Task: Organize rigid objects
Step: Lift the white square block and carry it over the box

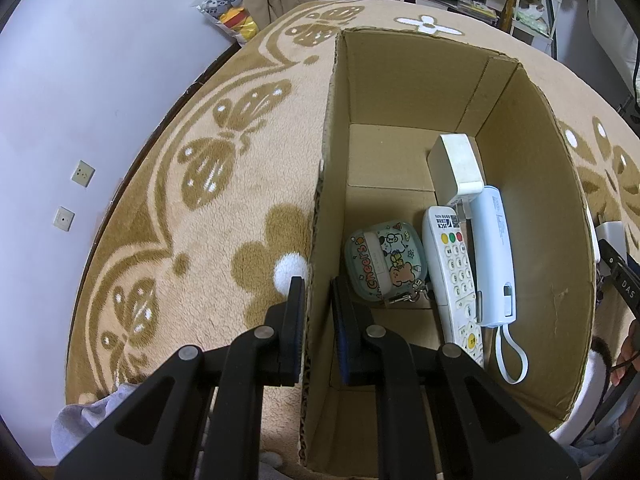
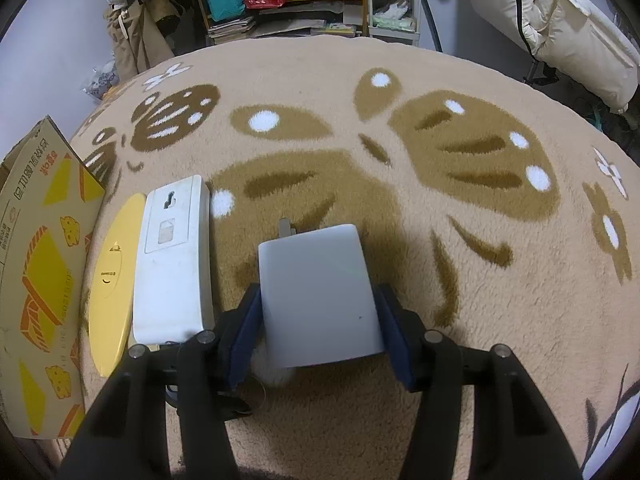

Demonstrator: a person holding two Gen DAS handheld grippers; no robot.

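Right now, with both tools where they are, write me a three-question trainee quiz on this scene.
1. True or false: the left tool straddles the wall of the cardboard box.
2. Multiple choice: which of these lies inside the box? A) the yellow disc B) the white remote C) the white adapter
3. Fill in: the right tool has its fingers either side of the ______.

Key
1. True: one finger is outside the wall, one inside.
2. B: the remote lies on the box floor beside the light blue power bank; the disc and adapter are on the blanket.
3. White adapter.
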